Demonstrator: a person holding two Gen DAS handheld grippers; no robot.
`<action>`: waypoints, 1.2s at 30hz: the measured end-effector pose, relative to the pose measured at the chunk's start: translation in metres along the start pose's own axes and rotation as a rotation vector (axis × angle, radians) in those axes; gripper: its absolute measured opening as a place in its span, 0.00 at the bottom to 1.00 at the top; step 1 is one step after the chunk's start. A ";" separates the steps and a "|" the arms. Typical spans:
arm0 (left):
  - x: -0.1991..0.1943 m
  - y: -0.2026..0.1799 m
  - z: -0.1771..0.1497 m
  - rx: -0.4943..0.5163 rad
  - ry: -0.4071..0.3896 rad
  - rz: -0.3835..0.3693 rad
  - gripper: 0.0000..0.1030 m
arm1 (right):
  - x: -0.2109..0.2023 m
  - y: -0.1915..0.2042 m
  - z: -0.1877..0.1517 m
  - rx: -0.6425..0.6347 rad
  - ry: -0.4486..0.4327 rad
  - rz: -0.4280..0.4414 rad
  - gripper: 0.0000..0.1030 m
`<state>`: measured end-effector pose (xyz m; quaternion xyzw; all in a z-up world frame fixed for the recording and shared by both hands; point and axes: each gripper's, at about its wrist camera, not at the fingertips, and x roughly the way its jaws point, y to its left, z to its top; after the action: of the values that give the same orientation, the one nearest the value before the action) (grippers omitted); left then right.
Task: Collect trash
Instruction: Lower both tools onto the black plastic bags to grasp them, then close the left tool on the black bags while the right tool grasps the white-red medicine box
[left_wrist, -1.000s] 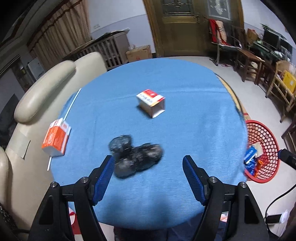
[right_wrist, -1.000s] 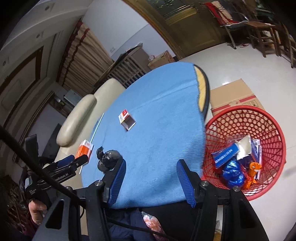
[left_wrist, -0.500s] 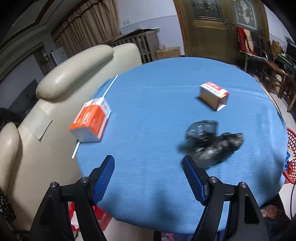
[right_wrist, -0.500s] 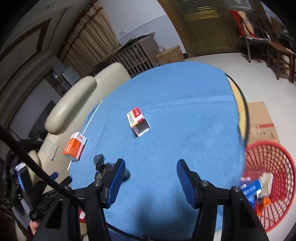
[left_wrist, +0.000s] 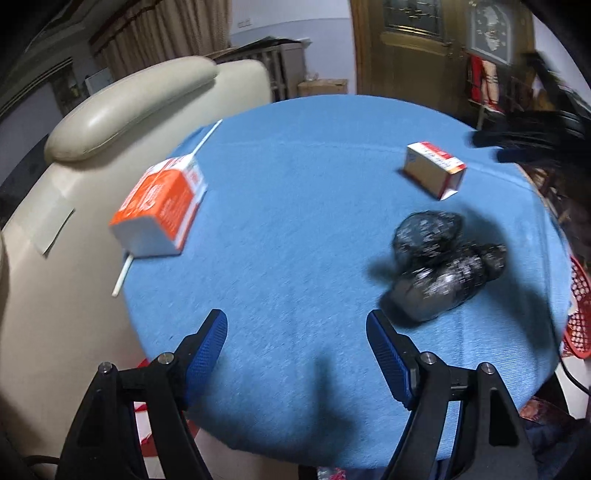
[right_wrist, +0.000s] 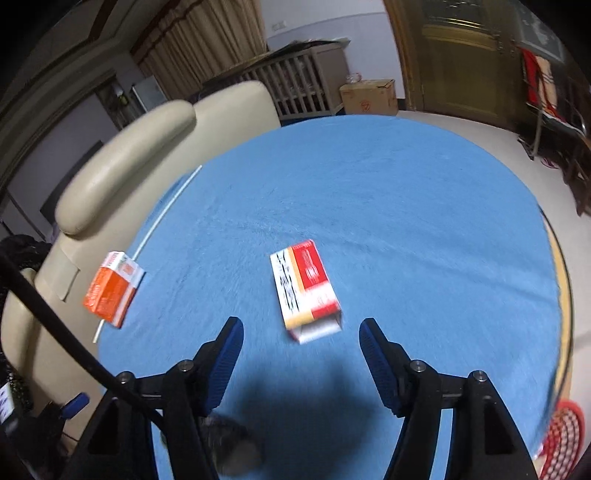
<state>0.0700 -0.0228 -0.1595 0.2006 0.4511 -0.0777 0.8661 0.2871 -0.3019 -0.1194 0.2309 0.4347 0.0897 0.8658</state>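
On the round blue table (left_wrist: 295, 177) lie an orange and white carton (left_wrist: 160, 206), a small red and white box (left_wrist: 434, 170) and a crumpled black plastic bag (left_wrist: 439, 262). My left gripper (left_wrist: 295, 332) is open and empty, above the near part of the table, with the carton ahead to its left and the bag to its right. My right gripper (right_wrist: 301, 339) is open and empty; the red and white box (right_wrist: 304, 290) lies just beyond its fingertips, between them. The carton (right_wrist: 112, 290) shows at the left there. The bag (right_wrist: 229, 446) is half hidden behind the right gripper's left finger.
A red mesh basket (left_wrist: 580, 310) stands on the floor off the table's right edge; it also shows in the right wrist view (right_wrist: 565, 432). A cream armchair (left_wrist: 122, 110) presses against the table's left side. A white straw (right_wrist: 166, 206) lies along the left edge. Chairs and a door stand behind.
My left gripper has swung left, so the carton now lies ahead and the bag sits right. My right gripper has swung from the basket to the table, up to the red and white box.
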 end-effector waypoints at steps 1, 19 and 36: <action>-0.001 -0.004 0.002 0.011 -0.008 -0.019 0.76 | 0.007 0.001 0.003 -0.006 0.009 -0.007 0.68; 0.020 -0.057 0.027 0.166 -0.014 -0.276 0.78 | 0.034 -0.017 -0.009 -0.001 0.055 -0.035 0.50; 0.069 -0.091 0.048 0.290 0.079 -0.433 0.78 | -0.096 -0.089 -0.133 0.275 -0.050 0.038 0.50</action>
<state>0.1175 -0.1217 -0.2164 0.2244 0.5011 -0.3172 0.7733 0.1189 -0.3716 -0.1627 0.3576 0.4168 0.0401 0.8347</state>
